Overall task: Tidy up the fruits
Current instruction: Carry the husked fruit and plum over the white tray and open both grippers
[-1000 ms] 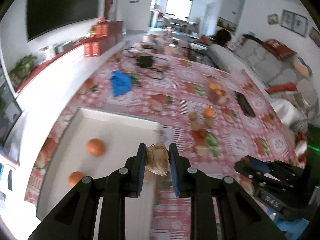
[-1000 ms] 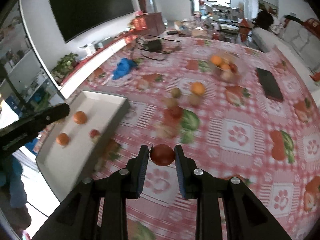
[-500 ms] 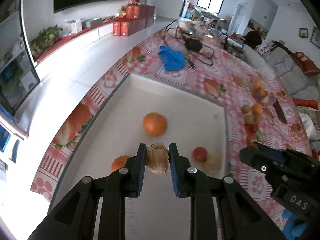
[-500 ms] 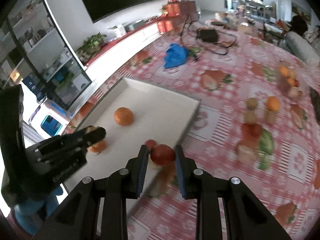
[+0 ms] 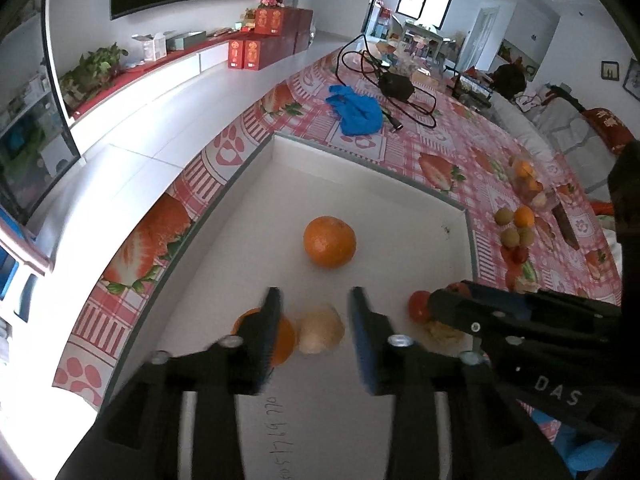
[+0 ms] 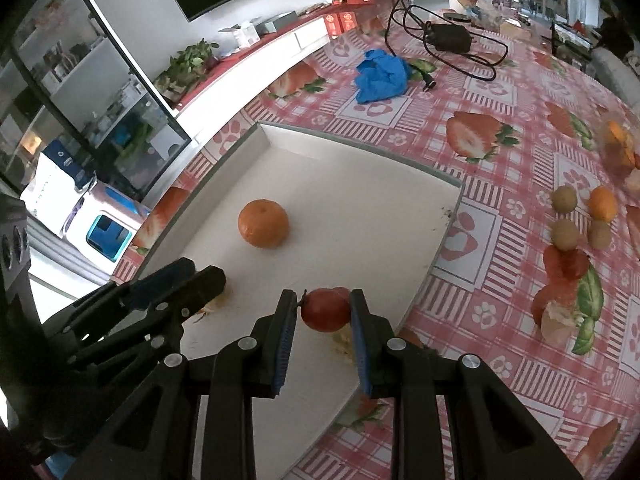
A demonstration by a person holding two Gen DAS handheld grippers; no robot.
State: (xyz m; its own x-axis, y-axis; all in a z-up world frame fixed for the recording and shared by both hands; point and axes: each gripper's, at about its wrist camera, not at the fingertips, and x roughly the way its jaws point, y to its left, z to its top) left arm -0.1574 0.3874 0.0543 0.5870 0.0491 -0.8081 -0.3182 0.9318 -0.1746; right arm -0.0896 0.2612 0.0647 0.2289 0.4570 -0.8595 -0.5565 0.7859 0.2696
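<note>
A white tray lies on the checkered tablecloth. My left gripper is open over the tray, and a papery husked fruit lies loose between its fingers. One orange sits mid-tray, another orange is partly behind the left finger. My right gripper is shut on a red tomato-like fruit, held low over the tray near its right rim. The same orange shows mid-tray. A pale husk lies under the red fruit.
Loose fruits lie on the cloth right of the tray, with another husked fruit. A blue cloth and a black adapter with cables lie beyond the tray. The table edge runs along the tray's left side.
My left gripper has opened and let go of the husked fruit, which now lies in the tray. My right gripper has moved over the tray's right part with the red fruit.
</note>
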